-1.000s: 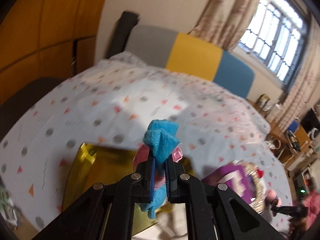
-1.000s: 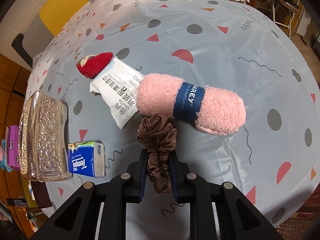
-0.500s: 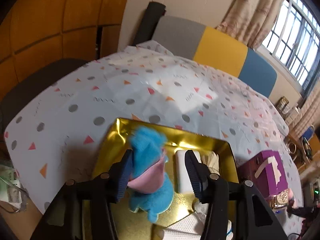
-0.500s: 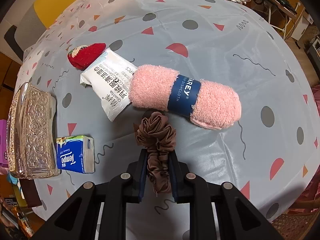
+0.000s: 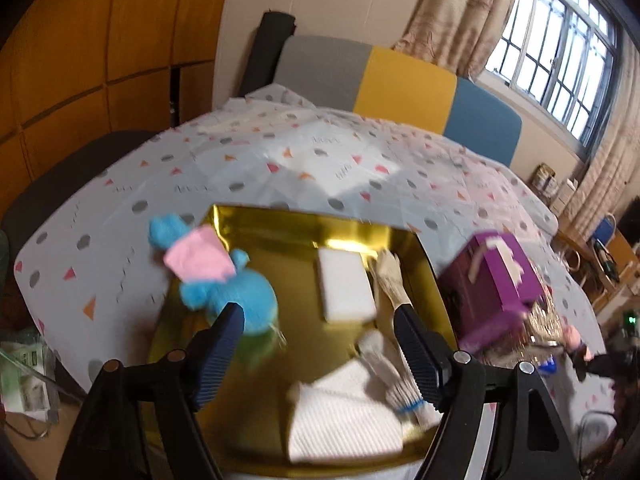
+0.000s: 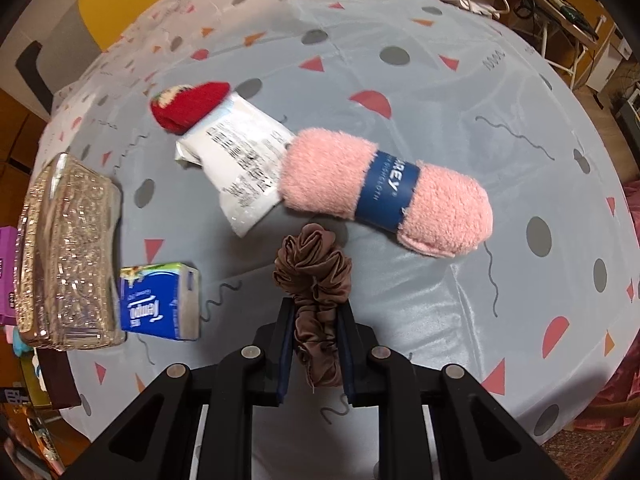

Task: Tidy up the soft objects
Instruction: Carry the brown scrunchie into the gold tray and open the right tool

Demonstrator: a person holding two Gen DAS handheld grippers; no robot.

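The blue plush toy [image 5: 236,292] with its pink cloth piece [image 5: 200,258] lies at the left edge of the gold tray [image 5: 280,224], half over the rim and onto the patterned surface [image 5: 304,160], so the step in hand reads as dropping it off among the soft things; doing it well likely means checking that the toy rests fully inside the tray rather than hanging off, nudging it inward if it tips. The left gripper [image 5: 318,318] hovers above the tray with its fingers [image 5: 222,336] spread wide and nothing between them, one tip just beside the toy's body; whether it touches is hard to tell through the blur. In the tray also lie a white sponge [image 5: 346,284], a work glove [image 5: 390,280] and a folded white cloth [image 5: 344,420]. The right gripper [image 6: 314,344] pinches a brown scrunchie [image 6: 314,276] between nearly closed fingers [image 6: 285,344], above the surface, near a rolled pink dishcloth [image 6: 384,190]. That scrunchie is probably next for the tray.
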